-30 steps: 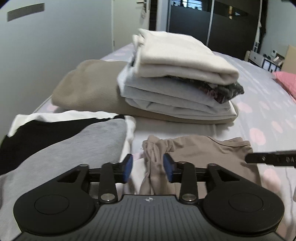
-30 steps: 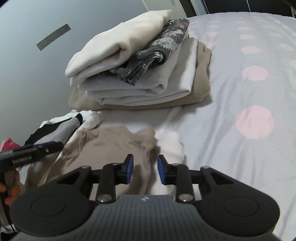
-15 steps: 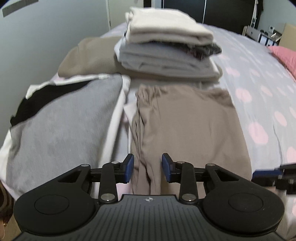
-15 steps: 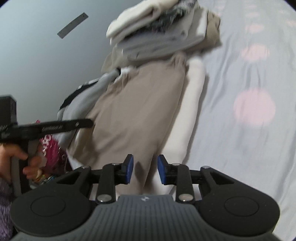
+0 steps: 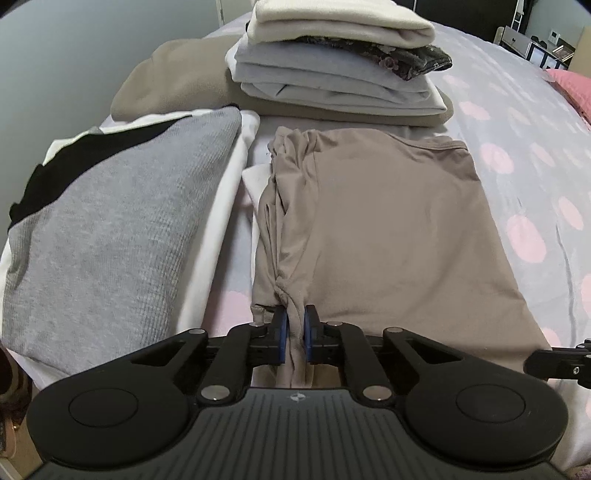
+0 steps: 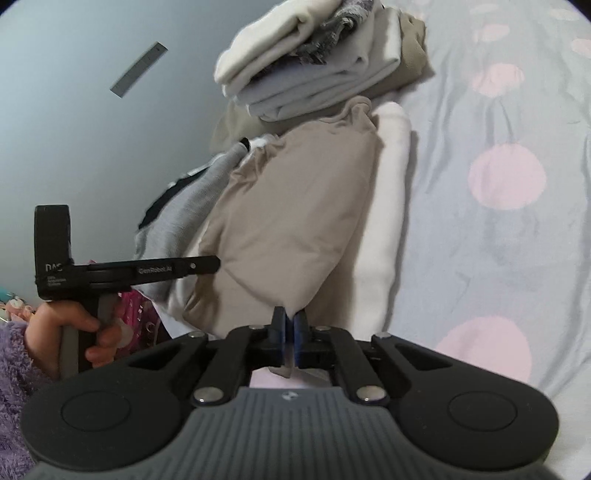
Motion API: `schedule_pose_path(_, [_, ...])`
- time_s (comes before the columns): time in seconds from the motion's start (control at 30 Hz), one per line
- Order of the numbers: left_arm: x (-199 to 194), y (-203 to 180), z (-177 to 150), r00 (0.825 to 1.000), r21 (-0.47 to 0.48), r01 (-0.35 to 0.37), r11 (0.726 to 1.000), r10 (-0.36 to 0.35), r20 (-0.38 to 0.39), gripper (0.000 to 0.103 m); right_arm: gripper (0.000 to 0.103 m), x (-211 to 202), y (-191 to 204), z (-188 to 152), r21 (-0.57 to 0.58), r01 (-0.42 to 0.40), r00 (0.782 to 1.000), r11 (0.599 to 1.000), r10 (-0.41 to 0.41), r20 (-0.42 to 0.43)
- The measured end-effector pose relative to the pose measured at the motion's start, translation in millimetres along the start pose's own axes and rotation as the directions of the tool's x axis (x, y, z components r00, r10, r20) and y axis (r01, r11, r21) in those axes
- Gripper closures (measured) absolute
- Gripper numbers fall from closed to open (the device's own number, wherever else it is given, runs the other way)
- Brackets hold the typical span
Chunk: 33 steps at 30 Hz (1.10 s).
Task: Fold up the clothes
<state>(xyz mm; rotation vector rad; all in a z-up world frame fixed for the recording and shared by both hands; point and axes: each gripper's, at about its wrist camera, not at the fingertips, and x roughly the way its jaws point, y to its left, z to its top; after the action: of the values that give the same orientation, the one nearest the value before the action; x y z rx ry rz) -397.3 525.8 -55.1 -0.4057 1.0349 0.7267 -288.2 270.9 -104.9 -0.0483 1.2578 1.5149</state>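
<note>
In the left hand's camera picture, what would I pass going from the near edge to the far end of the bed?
left gripper, shut on the taupe garment → folded stack → dark wardrobe doors.

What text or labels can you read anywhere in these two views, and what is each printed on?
"GenRobot.AI": side of the left gripper, right wrist view.
"DAS", partly cut off: its rear block.
Small print under that: too small to read.
Grey strip on the wall: no legible text.
</note>
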Motion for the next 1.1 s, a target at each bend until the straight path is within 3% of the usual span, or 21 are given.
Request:
schedule_pose_path(0.1, [7.7,-2.2,1.3,0.999,0.017,-0.028,0.999,0.028,-0.037,0.096,0.098,21.2,-10.2,-4.7,0.047,0.028,0.998,0.998,-0.026,-0.055])
schedule_pose_path(0.2, [7.7,-4.9,0.4,0.998,0.036,-0.038,0.999,0.04,-0.043,0.096,0.098,32.5,-13.9,-9.1,0.064,0.047,0.998,0.997,-0.044,-0.055])
schedule_pose_path(0.43, [-6.8,-16.6,-2.2,0.993,0.083,-0.11,0.99,0.114,-0.042,0.09,0.093,0.3,-8.4,-13.1,-0.051,0.106,0.994,0.993,-0.107,-0.017])
schedule_pose_path(0.5, [-18.8,-24.6,-0.6,0.993,0.079,-0.114,0.99,0.114,-0.002,0.09,0.09,-12.1,-9.3,-14.1,-0.097,0.141,0.99,0.985,-0.141,0.007])
schedule_pose_path(0.57, [-35.0,-35.6,-0.5,0.994,0.056,-0.091,0.994,0.087,0.063,0.087,0.071,-24.1,-10.1,-15.9,-0.154,0.173,0.985,0.973,-0.169,0.038])
schedule_pose_path(0.6, [-43.2,-41.7,-1.4,0.992,0.044,-0.077,0.996,0.072,0.1,0.083,0.069,-30.5,-10.8,-17.0,-0.183,0.189,0.982,0.965,-0.182,0.054])
schedule_pose_path(0.73, [-69.2,-73.2,-12.8,0.972,0.005,-0.025,1.0,0.023,0.234,0.074,0.069,-56.7,-11.2,-19.6,-0.286,0.261,0.964,0.922,-0.231,0.132])
schedule_pose_path(0.87, [-80.6,-97.5,-30.5,0.944,-0.111,0.034,0.993,0.005,0.33,0.062,0.057,-76.4,-9.6,-21.6,-0.362,0.327,0.94,0.873,-0.26,0.222])
schedule_pose_path(1.0, [-81.3,-115.1,-55.3,0.933,-0.247,0.095,0.964,0.0,0.361,0.059,0.056,-87.1,-8.4,-17.5,-0.365,0.357,0.924,0.859,-0.268,0.273])
schedule_pose_path(1.1, [-77.8,-127.1,-73.3,0.94,-0.278,0.055,0.959,0.044,0.339,0.058,0.055,-90.1,-6.1,-18.0,-0.373,0.371,0.917,0.851,-0.27,0.295])
